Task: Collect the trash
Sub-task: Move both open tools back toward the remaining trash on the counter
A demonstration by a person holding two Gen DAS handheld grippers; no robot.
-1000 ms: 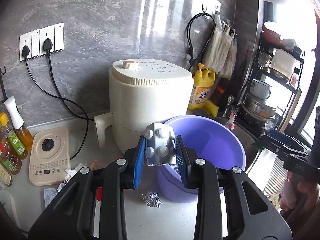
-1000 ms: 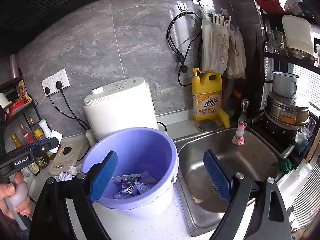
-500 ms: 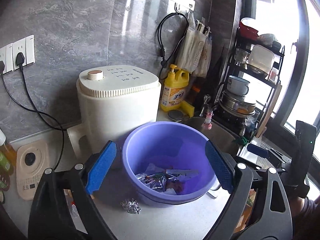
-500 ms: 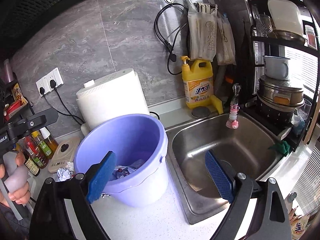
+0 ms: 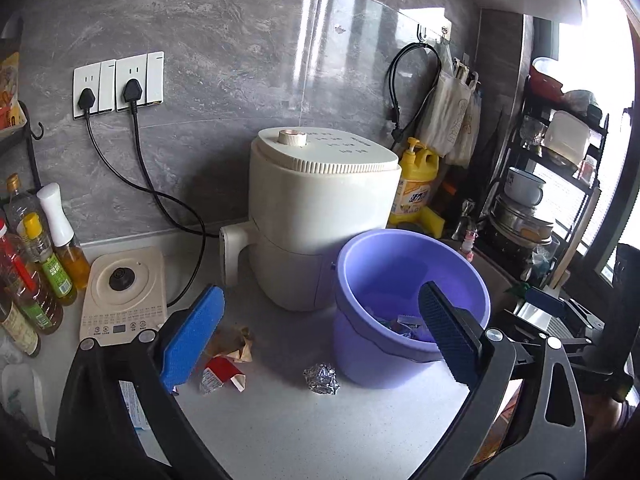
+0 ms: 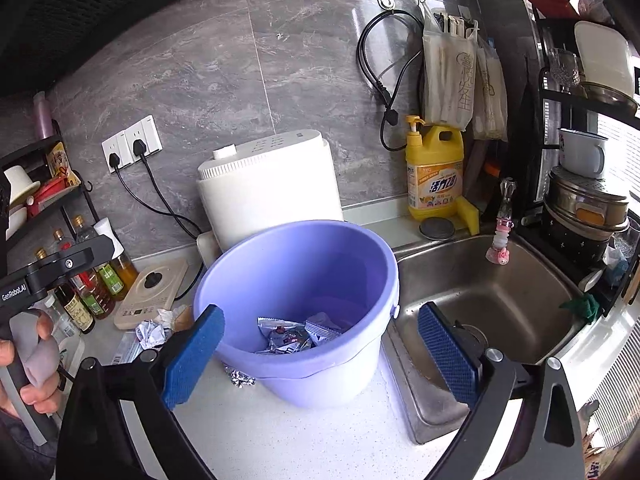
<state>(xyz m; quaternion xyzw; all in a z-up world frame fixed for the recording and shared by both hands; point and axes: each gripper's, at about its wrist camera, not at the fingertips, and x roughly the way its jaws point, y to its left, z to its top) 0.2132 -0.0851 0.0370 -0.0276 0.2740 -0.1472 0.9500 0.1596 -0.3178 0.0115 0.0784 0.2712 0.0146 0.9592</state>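
Note:
A purple bucket (image 5: 400, 344) stands on the counter next to the sink and holds several foil wrappers (image 6: 296, 334); it also shows in the right wrist view (image 6: 320, 376). My left gripper (image 5: 320, 340) is open and empty above the counter. Below it lie a foil ball (image 5: 321, 378), a red and white packet (image 5: 222, 374) and brown crumpled paper (image 5: 234, 342). My right gripper (image 6: 318, 352) is open and empty, held in front of the bucket. The foil ball (image 6: 239, 378) and a white crumpled wad (image 6: 150, 333) show left of the bucket.
A white appliance (image 5: 320, 216) stands behind the bucket. A beige cooker plate (image 5: 124, 296) and oil bottles (image 5: 36, 264) are at the left. The steel sink (image 6: 480, 304), yellow detergent jug (image 6: 434, 172) and a dish rack (image 6: 584, 184) are at the right.
My left gripper let go of the blister pack over the bucket, opened, and swung back left over the loose trash. The right gripper stayed open and shifted a little.

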